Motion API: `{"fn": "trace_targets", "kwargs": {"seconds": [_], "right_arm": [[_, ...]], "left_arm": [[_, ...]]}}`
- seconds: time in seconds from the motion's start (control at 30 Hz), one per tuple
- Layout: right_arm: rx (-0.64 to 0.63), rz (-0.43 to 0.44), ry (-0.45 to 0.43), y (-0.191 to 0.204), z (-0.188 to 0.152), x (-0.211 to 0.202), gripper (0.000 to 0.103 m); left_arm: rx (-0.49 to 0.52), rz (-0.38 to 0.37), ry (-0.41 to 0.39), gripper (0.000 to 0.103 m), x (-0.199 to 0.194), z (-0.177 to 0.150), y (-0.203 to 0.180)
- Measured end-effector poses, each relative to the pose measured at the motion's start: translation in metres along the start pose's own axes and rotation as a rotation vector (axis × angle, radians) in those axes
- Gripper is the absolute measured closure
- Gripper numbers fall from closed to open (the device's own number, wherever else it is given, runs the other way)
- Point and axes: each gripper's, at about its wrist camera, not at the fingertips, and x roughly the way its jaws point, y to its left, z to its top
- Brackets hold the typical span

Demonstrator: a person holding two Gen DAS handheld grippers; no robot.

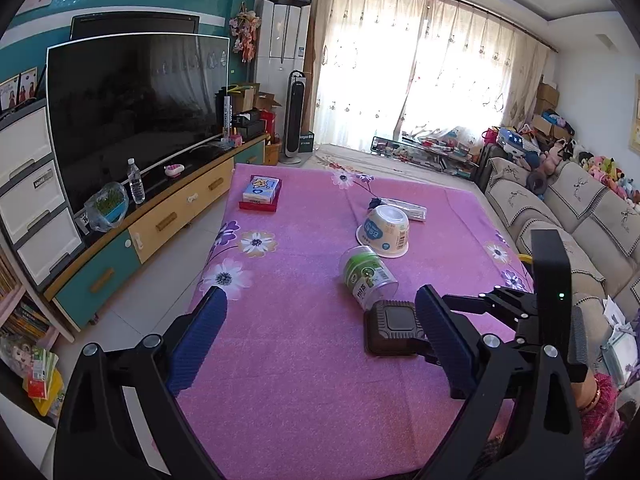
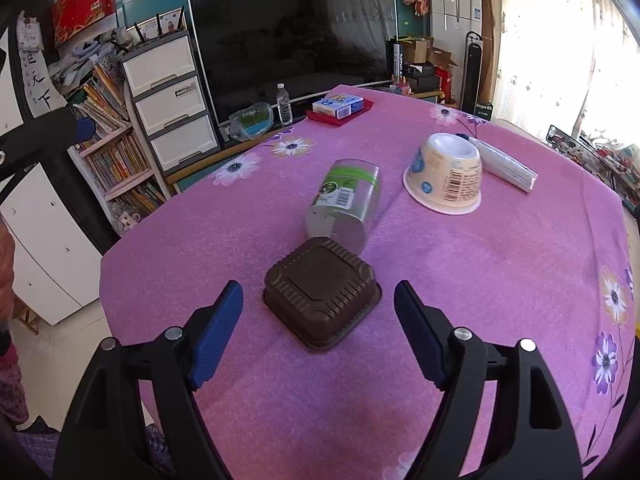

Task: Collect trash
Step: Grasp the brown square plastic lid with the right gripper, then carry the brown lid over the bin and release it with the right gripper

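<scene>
A brown square plastic tub (image 2: pixel 321 298) lies upside down on the pink tablecloth (image 2: pixel 500 272). My right gripper (image 2: pixel 318 314) is open, its blue fingers on either side of the tub and apart from it. Behind it a clear jar with a green label (image 2: pixel 345 202) lies on its side. An upturned white paper cup (image 2: pixel 445 174) and a white tube (image 2: pixel 505 165) lie further back. My left gripper (image 1: pixel 320 320) is open and empty over the table; the tub (image 1: pixel 394 326), jar (image 1: pixel 368 276), cup (image 1: pixel 383 232) and the right gripper (image 1: pixel 504 304) show there.
A red tray with a blue tissue pack (image 1: pixel 261 193) sits at the table's far left. A TV (image 1: pixel 136 108) on a low cabinet with a water bottle (image 1: pixel 136 181) stands left. A sofa (image 1: pixel 568 216) runs along the right. White drawers (image 2: pixel 170 100) and bookshelves stand by the TV.
</scene>
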Motion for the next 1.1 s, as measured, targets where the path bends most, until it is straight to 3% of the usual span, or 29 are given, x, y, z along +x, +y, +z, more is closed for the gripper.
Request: {"fn": "trace_targets", "kwargs": {"seconds": [0.5,0.63,0.8,1.1], "right_arm": [[-0.050,-0.049,0.104,0.004,0.007,0.049,0.023],[-0.048,-0.054,0.103,0.003,0.006,0.050,0.032],[-0.038,-0.045,0.087,0.000,0.004,0.043,0.032],[0.014,-0.052,0.013,-0.021,-0.011,-0.010,0.032]], "left_arm": [[-0.019,-0.030,0.030,0.009,0.019,-0.005,-0.003],[-0.011,-0.033,0.035,0.009,0.022,-0.005,-0.008],[-0.004,-0.038,0.046,0.009,0.027,-0.004,-0.012],[0.016,-0.056,0.060,0.009,0.037,-0.004,-0.026]]}}
